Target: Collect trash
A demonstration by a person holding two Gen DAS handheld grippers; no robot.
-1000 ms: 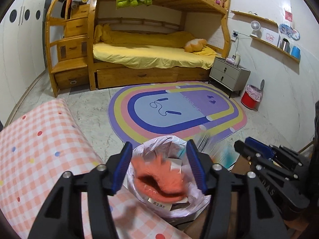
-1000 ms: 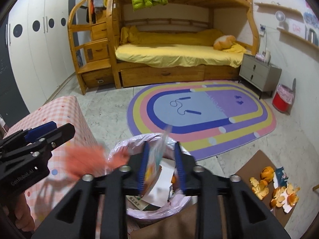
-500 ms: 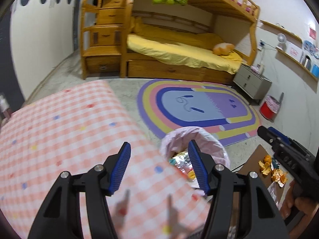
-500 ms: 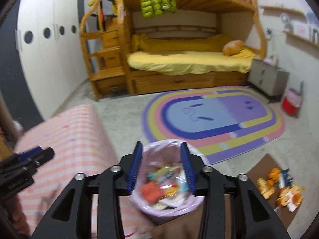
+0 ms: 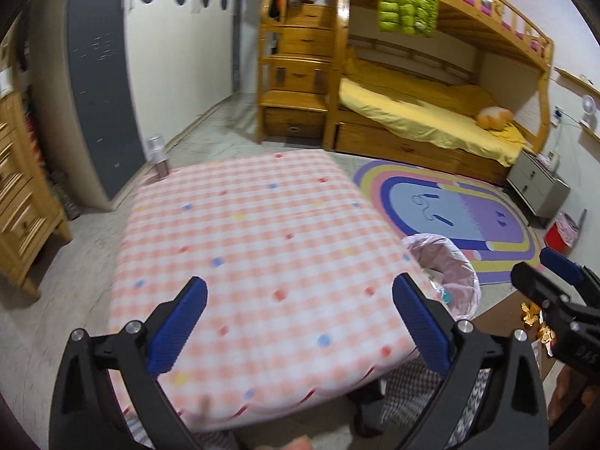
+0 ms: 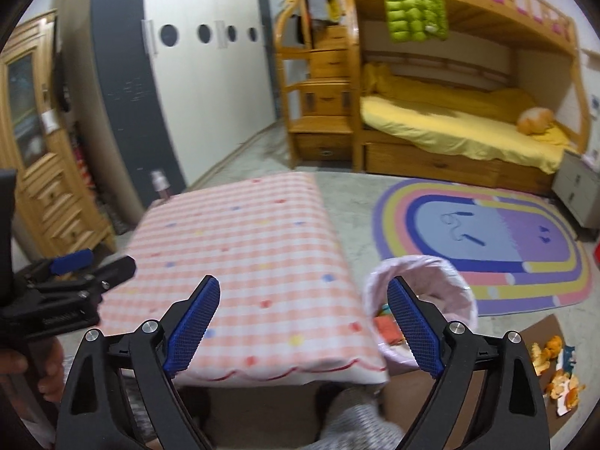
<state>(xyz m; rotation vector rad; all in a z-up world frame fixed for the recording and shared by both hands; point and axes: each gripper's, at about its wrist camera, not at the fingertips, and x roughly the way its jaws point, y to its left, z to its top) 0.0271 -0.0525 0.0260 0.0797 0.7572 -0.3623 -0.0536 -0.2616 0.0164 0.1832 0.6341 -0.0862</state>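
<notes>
A bin with a pink liner (image 5: 446, 273) (image 6: 423, 292) stands on the floor by the right side of the table; coloured wrappers and orange scraps lie inside it. My left gripper (image 5: 300, 320) hovers over the pink checked tablecloth (image 5: 243, 247), its jaws opening wide with nothing between them. My right gripper (image 6: 302, 322) hangs above the table's near right corner, jaws also opening, nothing held. Orange peel and scraps (image 6: 558, 371) (image 5: 532, 311) lie on brown cardboard (image 6: 540, 337) at the lower right.
The table (image 6: 240, 262) fills the middle. A rainbow rug (image 6: 483, 240) lies beyond the bin, a wooden bunk bed (image 6: 450, 127) behind it. A grey nightstand (image 5: 536, 183) and red bin (image 5: 560, 230) stand right, a wooden cabinet (image 6: 45, 172) left. The person's checked trousers (image 6: 356, 423) show below.
Both grippers dropped their trash into the lined bin, then rose and swung left over the table. Both jaws spread wide.
</notes>
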